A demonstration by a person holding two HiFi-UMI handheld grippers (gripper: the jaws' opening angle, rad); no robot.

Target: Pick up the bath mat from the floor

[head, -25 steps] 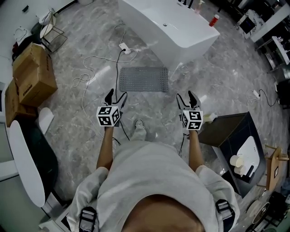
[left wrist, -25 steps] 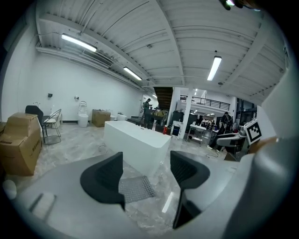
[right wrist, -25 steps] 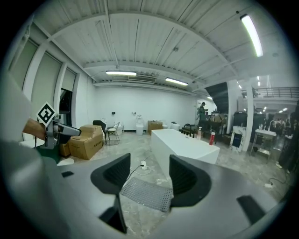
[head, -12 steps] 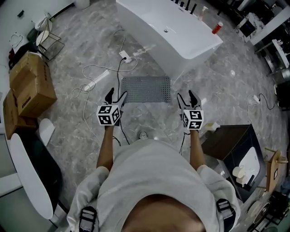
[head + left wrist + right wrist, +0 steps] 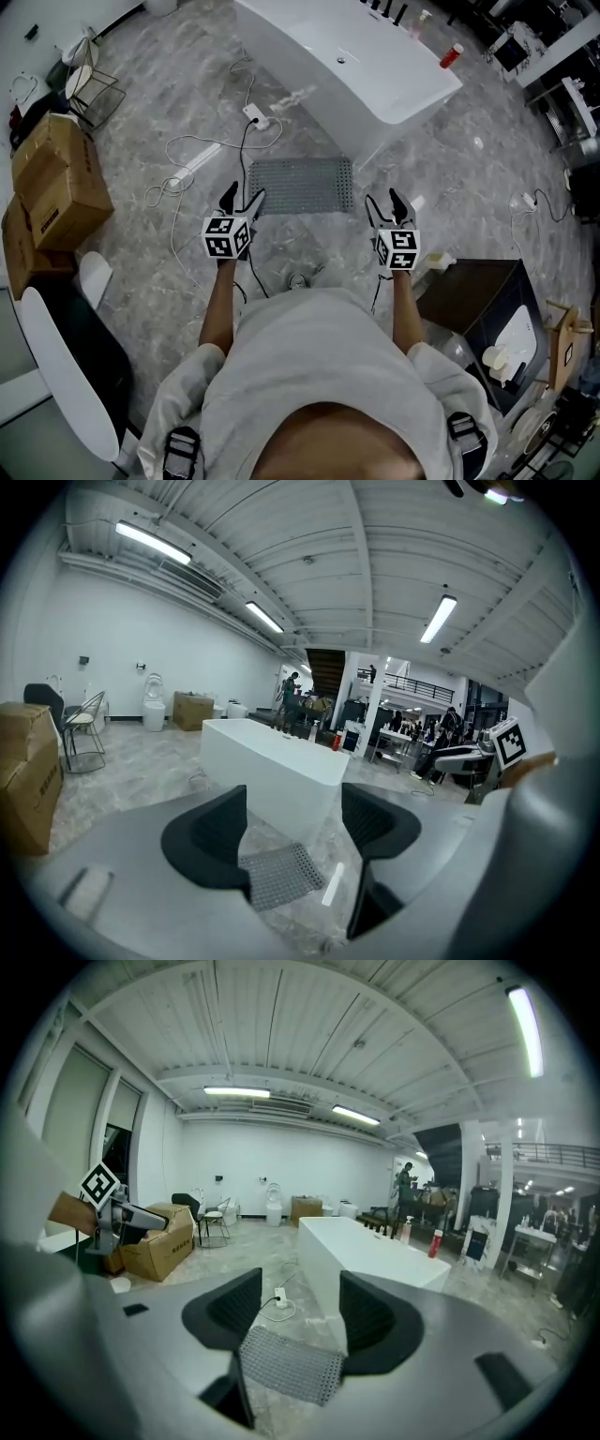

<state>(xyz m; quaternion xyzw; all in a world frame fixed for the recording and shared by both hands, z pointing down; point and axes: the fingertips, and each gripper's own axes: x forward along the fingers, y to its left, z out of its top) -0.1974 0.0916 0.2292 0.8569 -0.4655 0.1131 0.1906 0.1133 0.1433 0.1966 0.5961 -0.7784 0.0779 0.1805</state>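
The bath mat lies flat on the floor, its far edge near the white tub. Bare floor runs along its near edge. Our left gripper and right gripper hang open and empty by its near corners. We are closer to it than a second ago. The brown boxes are shut.

A white bathtub stands with a power strip near its side; 2 cardboard boxes sit well apart.
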